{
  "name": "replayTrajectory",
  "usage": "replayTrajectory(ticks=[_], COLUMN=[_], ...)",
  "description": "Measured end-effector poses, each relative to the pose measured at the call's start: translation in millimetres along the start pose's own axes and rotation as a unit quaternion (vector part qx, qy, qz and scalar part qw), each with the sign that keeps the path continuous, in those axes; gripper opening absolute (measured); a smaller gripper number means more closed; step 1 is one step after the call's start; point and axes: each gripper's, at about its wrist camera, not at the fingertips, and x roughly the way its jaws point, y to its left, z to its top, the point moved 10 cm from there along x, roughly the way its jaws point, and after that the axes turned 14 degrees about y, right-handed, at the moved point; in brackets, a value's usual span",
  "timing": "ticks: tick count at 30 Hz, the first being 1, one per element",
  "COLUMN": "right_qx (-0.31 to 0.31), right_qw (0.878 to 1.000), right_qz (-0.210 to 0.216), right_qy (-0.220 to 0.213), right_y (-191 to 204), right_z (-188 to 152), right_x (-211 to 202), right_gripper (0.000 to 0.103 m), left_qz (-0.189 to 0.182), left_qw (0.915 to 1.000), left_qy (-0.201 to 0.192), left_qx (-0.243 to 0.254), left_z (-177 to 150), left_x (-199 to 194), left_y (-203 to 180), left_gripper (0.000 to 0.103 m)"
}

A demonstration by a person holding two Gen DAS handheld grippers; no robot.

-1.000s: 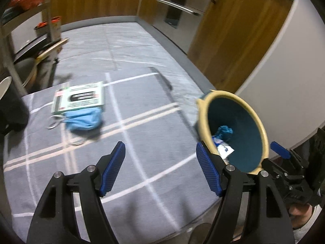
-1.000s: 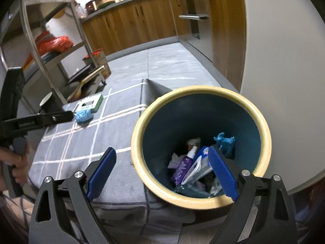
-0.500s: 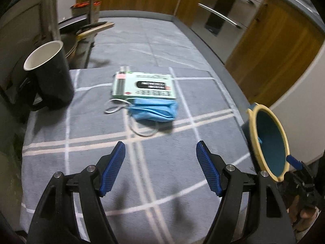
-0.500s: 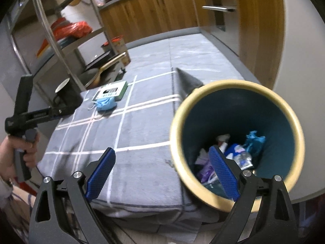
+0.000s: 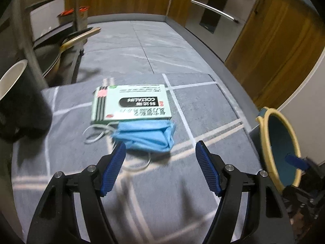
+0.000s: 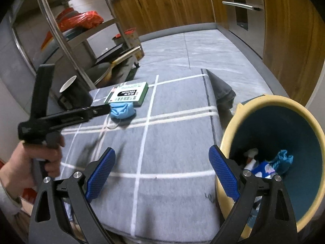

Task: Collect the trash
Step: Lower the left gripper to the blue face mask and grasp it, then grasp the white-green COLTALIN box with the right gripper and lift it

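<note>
A crumpled blue face mask (image 5: 147, 135) lies on the grey checked tablecloth (image 5: 203, 109), touching the near edge of a green and white medicine box (image 5: 132, 103). My left gripper (image 5: 160, 156) is open and empty, its fingertips just short of the mask. In the right wrist view the mask (image 6: 122, 110) and box (image 6: 127, 94) lie at the far left, with the left gripper (image 6: 101, 108) beside them. My right gripper (image 6: 162, 168) is open and empty over the table's near edge. A yellow-rimmed teal bin (image 6: 280, 142) holding trash stands at the table's right (image 5: 278, 142).
A black mug (image 5: 18, 99) stands at the table's left, close to the box, and also shows in the right wrist view (image 6: 74, 93). A metal shelf rack (image 6: 67, 40) with pans stands behind. Wooden cabinets (image 6: 172, 6) line the far wall.
My left gripper has swung from the bin toward the mask and box and closed in on them. My right gripper has shifted left, so the bin sits farther right.
</note>
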Motion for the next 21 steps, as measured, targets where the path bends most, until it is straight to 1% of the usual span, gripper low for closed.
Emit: replayTrajectory(ticks=[3, 5, 6, 8, 9, 10, 13, 14, 17, 21], right_qx=[0.005, 0.007, 0.007, 0.008, 0.007, 0.005, -0.009, -0.018, -0.05, -0.115], right_qw=[1.0, 1.0, 1.0, 1.0, 1.0, 1.0, 1.0, 0.999, 0.998, 0.992], right_qz=[-0.002, -0.003, -0.003, -0.001, 0.001, 0.003, 0.01, 0.015, 0.024, 0.035], right_qy=[0.007, 0.011, 0.015, 0.019, 0.021, 0.022, 0.026, 0.026, 0.025, 0.03], right_y=[-7.4, -10.8, -13.0, -15.0, -14.6, -13.1, -4.3, 0.9, 18.0, 51.3], right_z=[5.9, 9.7, 13.0, 18.5, 21.3, 25.8, 39.7, 46.0, 64.2, 100.2], right_x=[6.7, 11.8, 15.8, 21.8, 24.4, 28.3, 39.7, 43.8, 53.7, 75.4], right_gripper=[0.093, 0.093, 0.093, 0.093, 0.093, 0.093, 0.093, 0.093, 0.093, 0.094], left_qz=[0.029, 0.047, 0.055, 0.062, 0.064, 0.061, 0.053, 0.05, 0.033, 0.02], left_qw=[0.9994, 0.9984, 0.9978, 0.9972, 0.9969, 0.9968, 0.9969, 0.997, 0.9985, 0.9997], left_qy=[0.005, 0.01, 0.013, 0.008, 0.006, 0.005, -0.004, -0.008, -0.012, -0.009], left_qx=[0.02, 0.03, 0.035, 0.041, 0.045, 0.05, 0.059, 0.058, 0.043, 0.014], left_z=[5.4, 6.0, 5.5, 4.6, 3.3, 1.1, -7.7, -10.4, -19.6, -36.2], left_x=[19.5, 31.8, 36.9, 39.6, 39.3, 38.3, 29.7, 25.5, 12.2, -14.1], left_y=[-1.3, 1.3, 3.0, 4.1, 4.0, 3.3, 3.0, 4.5, 11.5, 28.3], left_gripper=[0.064, 0.053, 0.05, 0.034, 0.029, 0.017, 0.009, 0.008, 0.006, 0.006])
